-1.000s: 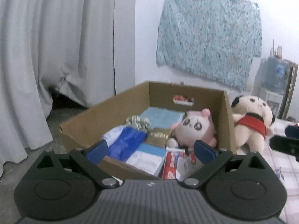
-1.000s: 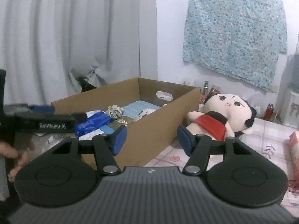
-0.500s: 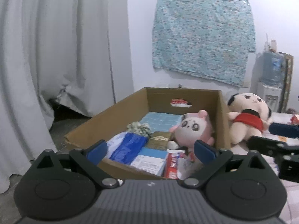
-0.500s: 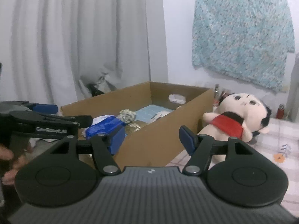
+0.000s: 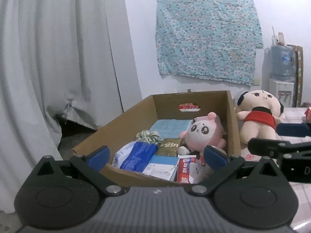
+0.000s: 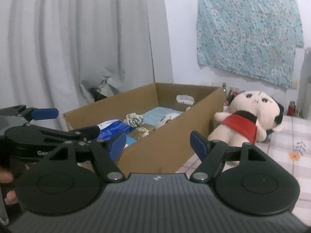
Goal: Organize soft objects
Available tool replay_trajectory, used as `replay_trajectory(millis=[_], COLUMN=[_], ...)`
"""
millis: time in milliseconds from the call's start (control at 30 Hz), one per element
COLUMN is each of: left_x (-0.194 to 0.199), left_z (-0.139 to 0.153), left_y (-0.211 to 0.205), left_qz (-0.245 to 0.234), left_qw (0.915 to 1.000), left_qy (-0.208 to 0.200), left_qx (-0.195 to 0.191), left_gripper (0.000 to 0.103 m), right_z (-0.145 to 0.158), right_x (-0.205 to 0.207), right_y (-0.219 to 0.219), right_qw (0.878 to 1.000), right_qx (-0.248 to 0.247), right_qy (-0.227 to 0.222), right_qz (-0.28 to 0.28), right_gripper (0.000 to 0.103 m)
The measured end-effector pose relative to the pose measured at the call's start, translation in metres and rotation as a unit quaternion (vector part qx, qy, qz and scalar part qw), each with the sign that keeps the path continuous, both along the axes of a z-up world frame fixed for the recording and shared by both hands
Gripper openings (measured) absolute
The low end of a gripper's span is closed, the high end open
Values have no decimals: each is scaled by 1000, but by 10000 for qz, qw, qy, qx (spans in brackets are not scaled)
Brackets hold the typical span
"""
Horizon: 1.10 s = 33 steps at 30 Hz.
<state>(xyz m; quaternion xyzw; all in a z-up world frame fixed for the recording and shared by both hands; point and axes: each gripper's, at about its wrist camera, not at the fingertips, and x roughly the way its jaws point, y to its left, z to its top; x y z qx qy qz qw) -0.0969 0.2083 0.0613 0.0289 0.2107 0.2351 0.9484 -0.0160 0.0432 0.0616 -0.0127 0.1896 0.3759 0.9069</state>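
Both grippers are empty, left gripper (image 5: 155,155) spread wide, right gripper (image 6: 158,142) opening, so grabbing the big doll (image 6: 246,116) might snag the cardboard box (image 6: 175,139) wall beside it.

Pink plush (image 5: 202,134), brown box (image 5: 124,124), seemingly floral blue cloth (image 5: 208,38).

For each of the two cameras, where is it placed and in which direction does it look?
Left wrist: on the left gripper, facing into the box at the pink plush; own open fingers show, and the right gripper at the right edge.
Right wrist: on the right gripper, jaws opening on nothing, facing the box's side and the doll; left gripper and a hand at left.
Shared: box, doll, wall cloth, curtain.
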Motion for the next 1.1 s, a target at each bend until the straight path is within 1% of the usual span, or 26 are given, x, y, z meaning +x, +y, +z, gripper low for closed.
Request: replay_trajectory(millis=[133,367,500,633,833,900,1000,1033,1100], left_x=[-2,-4,-4,-10,-18,-15,-10,-9,-7], left_z=[1,1,1,2,4,4,3,3,1], left_y=[5,-1,-3,2,15,20,22,21,15], left_qz=[88,94,62,53,278,256,171,156,162], left_qw=[9998,9999,9999,9999,9987,9983,9981,9983,9991], left_qy=[-67,-15,13,-82,-288,-235,-106,-72,11], left_qx=[-159,49,126,25,-319,-470,-577,-561,-404], left_gripper=[103,103,103,103,103,103,103,103,103], right_z=[-1,0,-2,-4,-5,-3,2,4,8], right_x=[2,-1,0,6,7,8,7,7,8], right_y=[1,0,-1,0,5,6,5,3,-1], right_qw=[9999,9998,9999,9997,9992,9991,9989,9990,9992], right_qx=[-54,-120,-100,-153,-328,-361,-366,-335,-250], right_qy=[5,-93,-34,51,-115,-141,-224,-246,-235], right_qz=[-94,-128,-122,-182,-208,-187,-192,-189,-217], right_gripper=[73,78,80,80,80,80,80,80,80])
